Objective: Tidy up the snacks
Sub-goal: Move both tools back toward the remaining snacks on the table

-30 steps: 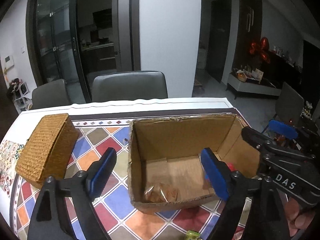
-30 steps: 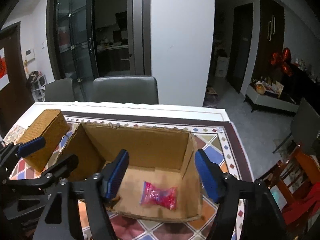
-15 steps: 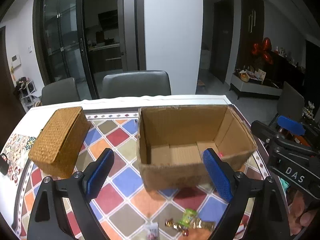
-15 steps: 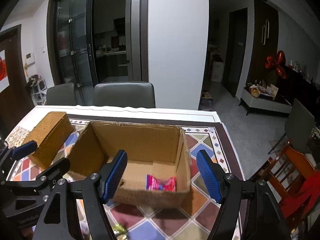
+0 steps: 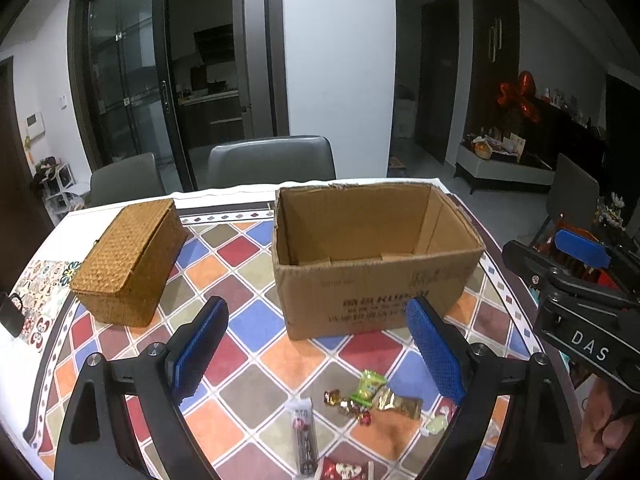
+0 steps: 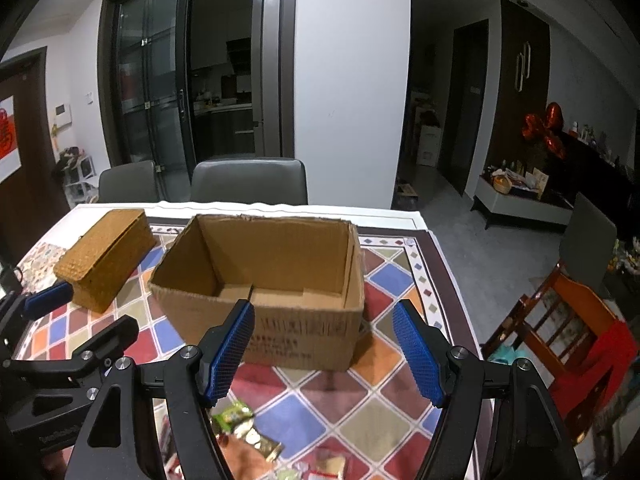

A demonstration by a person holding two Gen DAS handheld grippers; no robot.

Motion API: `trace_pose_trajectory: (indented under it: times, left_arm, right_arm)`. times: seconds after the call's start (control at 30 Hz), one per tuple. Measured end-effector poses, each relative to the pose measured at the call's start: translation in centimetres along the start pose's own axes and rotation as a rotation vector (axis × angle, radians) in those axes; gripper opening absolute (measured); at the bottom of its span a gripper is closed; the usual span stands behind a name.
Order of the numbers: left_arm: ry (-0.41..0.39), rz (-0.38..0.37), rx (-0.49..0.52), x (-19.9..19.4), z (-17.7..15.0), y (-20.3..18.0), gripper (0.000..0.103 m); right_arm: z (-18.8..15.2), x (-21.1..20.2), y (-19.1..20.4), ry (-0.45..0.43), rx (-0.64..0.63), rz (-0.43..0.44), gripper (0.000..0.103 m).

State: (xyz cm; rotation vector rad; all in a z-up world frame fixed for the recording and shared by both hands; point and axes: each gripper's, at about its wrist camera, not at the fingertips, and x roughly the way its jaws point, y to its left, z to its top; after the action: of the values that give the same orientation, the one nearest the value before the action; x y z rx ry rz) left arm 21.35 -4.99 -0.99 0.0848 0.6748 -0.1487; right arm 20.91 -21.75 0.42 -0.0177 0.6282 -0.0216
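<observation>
An open cardboard box (image 5: 372, 296) (image 6: 280, 332) stands on the chequered tablecloth; its floor is hidden behind the near wall. In front of it lie loose wrapped snacks: a green packet (image 5: 370, 386) (image 6: 232, 414), a gold wrapper (image 5: 396, 402) (image 6: 260, 442), a long dark stick (image 5: 305, 440) and a red packet (image 5: 344, 470). My left gripper (image 5: 318, 352) hangs open above the snacks, nothing between its blue pads. My right gripper (image 6: 324, 350) is open too, in front of the box, empty. It also shows at the right edge of the left wrist view (image 5: 576, 280).
A closed woven wicker box (image 5: 128, 264) (image 6: 106, 258) sits to the left of the cardboard box. Grey chairs (image 5: 272, 160) stand behind the table. A wooden chair (image 6: 560, 320) with red cloth is off the table's right edge. A hand (image 5: 604, 436) holds the right gripper.
Both grippers pulled back from over the box toward the table's near edge. The snacks in the box dropped out of sight behind its near wall and the loose snacks in front came into view.
</observation>
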Motion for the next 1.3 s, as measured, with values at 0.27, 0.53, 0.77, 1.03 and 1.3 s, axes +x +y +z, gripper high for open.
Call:
trace_pose_trajectory:
  times: [0.27, 0.53, 0.77, 1.03, 1.3]
  left_arm:
    - [-0.008, 0.012, 0.022, -1.5, -2.2, -0.8, 0.091]
    - [-0.008, 0.02, 0.042, -2.4, -4.0, -1.5, 0.091]
    - [-0.008, 0.033, 0.072, -2.8, -6.1, -1.9, 0.091]
    - [0.016, 0.039, 0.081, -2.0, -8.4, -1.7, 0.091]
    - [0.042, 0.036, 0.068, -1.1, -10.5, -1.2, 0.091]
  right_arm:
    - [-2.4, -1.6, -0.4, 0.0, 0.008, -0.012, 0.072]
    - [-4.9, -1.9, -0.8, 0.035, 0.026, -0.019, 0.072]
    - [-7.0, -2.3, -1.3, 0.063, 0.043, -0.042, 0.072]
    - [-9.6, -3.0, -1.0, 0.082, 0.037, -0.068, 0.072]
    - [-11.5, -2.5, -0.5, 0.116, 0.046, -0.059, 0.072]
